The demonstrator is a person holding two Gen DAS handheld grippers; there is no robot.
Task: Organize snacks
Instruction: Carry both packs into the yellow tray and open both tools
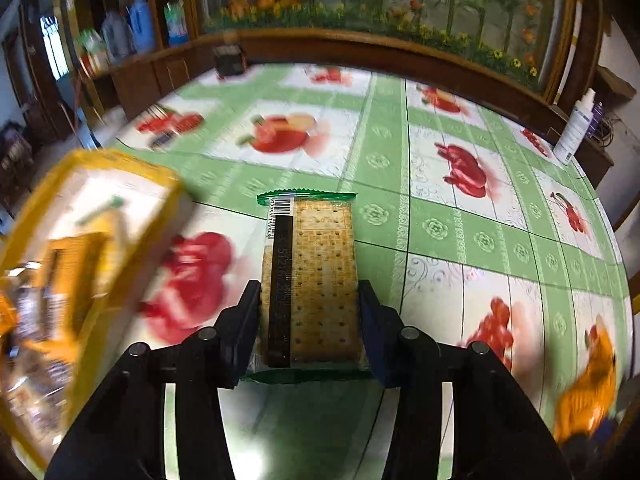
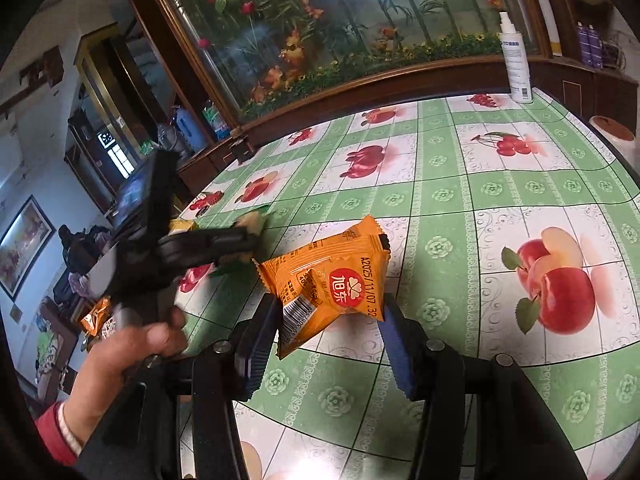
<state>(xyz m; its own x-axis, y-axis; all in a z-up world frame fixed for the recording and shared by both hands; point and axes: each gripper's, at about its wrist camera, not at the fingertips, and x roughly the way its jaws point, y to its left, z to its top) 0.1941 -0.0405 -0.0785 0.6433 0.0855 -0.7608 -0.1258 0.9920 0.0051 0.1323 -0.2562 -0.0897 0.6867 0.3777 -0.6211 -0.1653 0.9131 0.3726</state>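
Cracker pack [image 1: 310, 280] clamped in left hand-held gripper [image 1: 310, 316], orange snack packet [image 2: 332, 284] pinched by right hand-held gripper [image 2: 328, 336]

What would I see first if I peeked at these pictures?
A cracker pack sits pinched in the left gripper, over a tablecloth covered in red fruit. An orange snack packet sits in the right gripper. A yellow box shows blurred at the left.

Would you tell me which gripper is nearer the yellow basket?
Left. The left gripper, holding crackers, is beside the yellow basket; the right gripper is farther away.
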